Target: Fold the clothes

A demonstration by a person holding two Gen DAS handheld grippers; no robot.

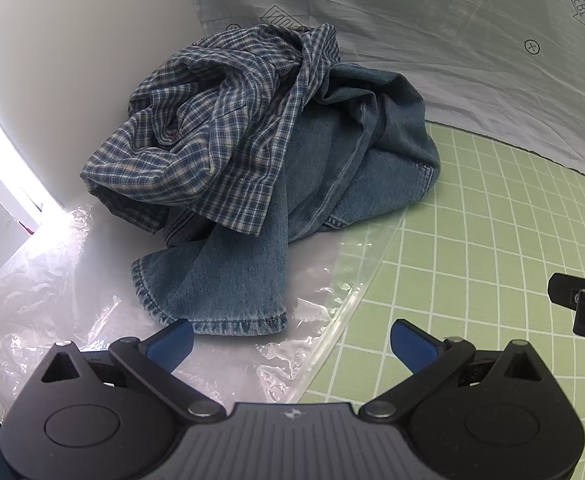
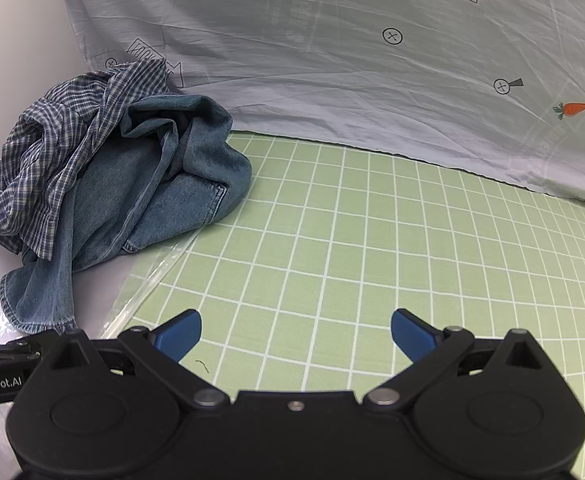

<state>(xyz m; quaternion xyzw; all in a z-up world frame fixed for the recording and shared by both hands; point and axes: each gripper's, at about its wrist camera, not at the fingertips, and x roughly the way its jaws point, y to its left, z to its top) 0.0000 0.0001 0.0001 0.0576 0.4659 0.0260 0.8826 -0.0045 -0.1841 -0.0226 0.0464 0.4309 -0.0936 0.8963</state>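
A crumpled blue-and-white checked shirt (image 1: 216, 128) lies heaped on a blue denim garment (image 1: 332, 168); a denim hem (image 1: 212, 292) trails toward me. My left gripper (image 1: 292, 346) hovers just short of that hem, open, nothing between its blue pads. In the right wrist view the same checked shirt (image 2: 60, 148) and denim garment (image 2: 172, 184) sit at the left. My right gripper (image 2: 296, 336) is open over the green grid mat (image 2: 372, 248), well to the right of the pile, holding nothing.
A clear plastic sheet (image 1: 72, 280) lies under the pile's near side and overlaps the mat's edge. A pale printed cloth (image 2: 332, 60) with arrows and a carrot covers the back. A white wall (image 1: 72, 40) rises at the left. The other gripper's tip (image 1: 584, 308) shows at the right.
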